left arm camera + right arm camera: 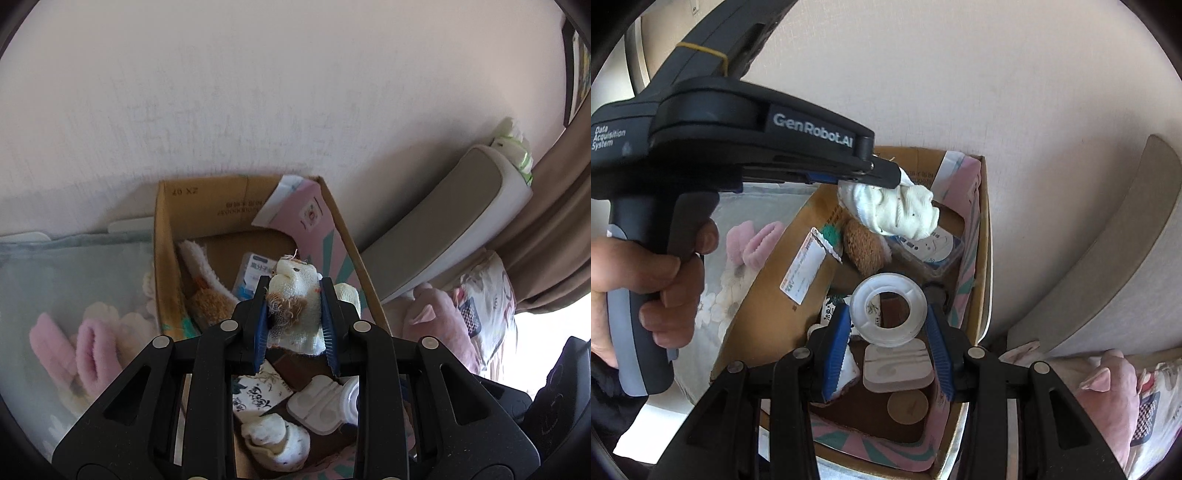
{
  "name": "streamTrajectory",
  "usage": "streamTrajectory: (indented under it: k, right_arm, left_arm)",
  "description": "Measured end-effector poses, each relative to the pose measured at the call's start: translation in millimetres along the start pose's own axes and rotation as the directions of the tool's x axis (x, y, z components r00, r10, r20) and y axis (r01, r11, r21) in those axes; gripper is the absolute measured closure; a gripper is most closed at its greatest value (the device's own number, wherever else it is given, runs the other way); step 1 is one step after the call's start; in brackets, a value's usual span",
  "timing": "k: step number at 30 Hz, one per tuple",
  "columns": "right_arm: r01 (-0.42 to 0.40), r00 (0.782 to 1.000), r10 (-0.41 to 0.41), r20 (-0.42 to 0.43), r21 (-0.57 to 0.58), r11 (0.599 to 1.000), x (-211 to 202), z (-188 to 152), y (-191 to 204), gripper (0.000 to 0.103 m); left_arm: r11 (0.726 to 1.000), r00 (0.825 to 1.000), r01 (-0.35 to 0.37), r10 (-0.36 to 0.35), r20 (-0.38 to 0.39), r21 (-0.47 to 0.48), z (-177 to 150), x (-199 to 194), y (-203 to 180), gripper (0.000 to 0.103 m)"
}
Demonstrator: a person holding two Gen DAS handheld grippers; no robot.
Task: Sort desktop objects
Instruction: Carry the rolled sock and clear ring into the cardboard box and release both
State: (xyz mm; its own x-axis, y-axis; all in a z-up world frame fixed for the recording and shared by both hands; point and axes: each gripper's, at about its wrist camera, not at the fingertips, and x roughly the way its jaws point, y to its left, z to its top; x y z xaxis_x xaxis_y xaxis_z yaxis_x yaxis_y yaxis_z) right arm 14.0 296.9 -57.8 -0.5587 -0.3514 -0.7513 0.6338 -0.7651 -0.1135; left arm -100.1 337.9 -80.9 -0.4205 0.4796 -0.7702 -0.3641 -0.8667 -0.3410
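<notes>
My left gripper (293,314) is shut on a cream sock bundle (299,310) with brown fuzz, held above an open cardboard box (162,236). In the right wrist view the left gripper (886,177) holds that sock bundle (905,214) over the box (982,236). My right gripper (888,332) is shut on a clear white tape ring (888,306), also above the box. Inside the box lie a white sock pair (277,439), a white plastic holder (897,365), a patterned packet (258,395), a brown plush (864,243) and a blue-white pack (934,247).
The box stands against a pale wall. Pink fluffy slippers (81,354) lie on a floral cloth to its left. A grey-white padded headboard (443,221) and a pink plush pillow (1108,391) sit to its right. A round wooden coaster (908,406) lies in the box.
</notes>
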Motion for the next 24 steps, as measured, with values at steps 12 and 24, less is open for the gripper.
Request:
streamTrajectory:
  k: [12, 24]
  right_arm:
    - [0.025, 0.999, -0.021, -0.047, 0.090, 0.996, 4.0, 2.6, 0.7, 0.046]
    - [0.061, 0.998, -0.060, -0.018, 0.119, 0.991, -17.4, -0.3, 6.7, 0.034]
  left_arm:
    - [0.999, 0.996, -0.001, -0.003, -0.091, -0.043, 2.6, 9.5, 3.6, 0.066]
    - [0.997, 0.999, -0.034, 0.032, -0.030, -0.074, 5.9, -11.3, 14.2, 0.000]
